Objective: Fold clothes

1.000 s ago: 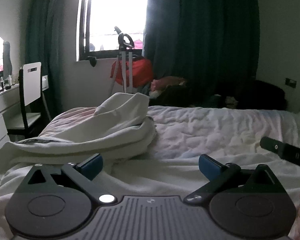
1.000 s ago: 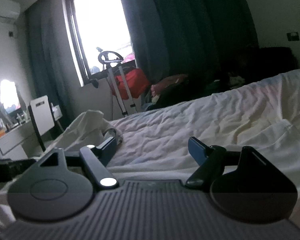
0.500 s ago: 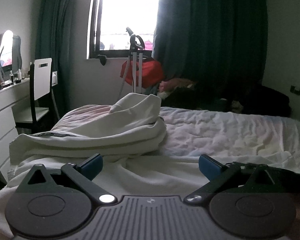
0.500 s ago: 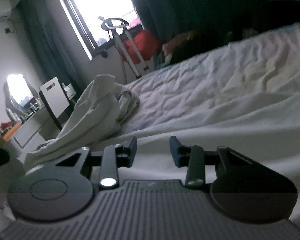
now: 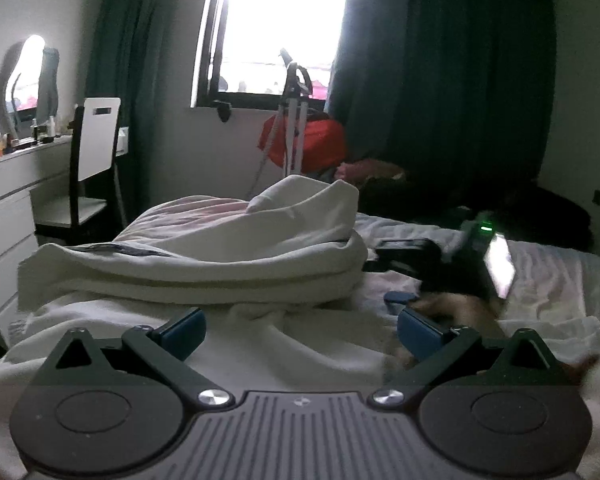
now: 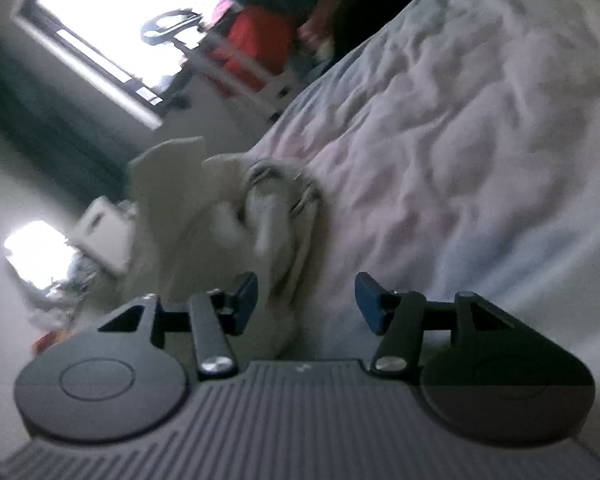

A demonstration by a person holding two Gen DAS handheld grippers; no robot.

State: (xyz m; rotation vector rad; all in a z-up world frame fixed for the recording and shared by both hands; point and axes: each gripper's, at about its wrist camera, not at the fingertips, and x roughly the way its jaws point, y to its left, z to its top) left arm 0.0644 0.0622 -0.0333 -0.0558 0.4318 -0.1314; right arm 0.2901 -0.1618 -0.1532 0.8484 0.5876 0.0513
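- Left hand-held gripper (image 5: 300, 330): jaws spread wide, nothing between them, low over white cloth (image 5: 268, 344) that lies rumpled on the bed (image 5: 548, 276).
- Just past that cloth we see a folded white garment (image 5: 204, 256), stacked in layers, with a raised peak at its top right. It sits on the left part of the bed, near the edge.
- Right hand-held gripper (image 6: 306, 300): jaws also apart, gripping nothing. Its view is rolled sideways and blurred.
- In the left view we see the right hand-held gripper's body just right of the folded garment, low over the sheet, with a green light and a bright panel on it. The hand (image 5: 456, 308) holding it shows under it, blurred.
- Right view: the white garment's edge lies straight ahead of the jaws, close to the left finger (image 6: 246, 300). We cannot tell if it touches.
- Rest of the bed is bare wrinkled sheet, right of the clothes.
- Background: bright window (image 5: 276, 28), dark curtains (image 5: 444, 80), red bag (image 5: 308, 144) with a white stand (image 5: 294, 128) in front of it, white chair (image 5: 96, 140) beside a dresser (image 5: 8, 184) at left.
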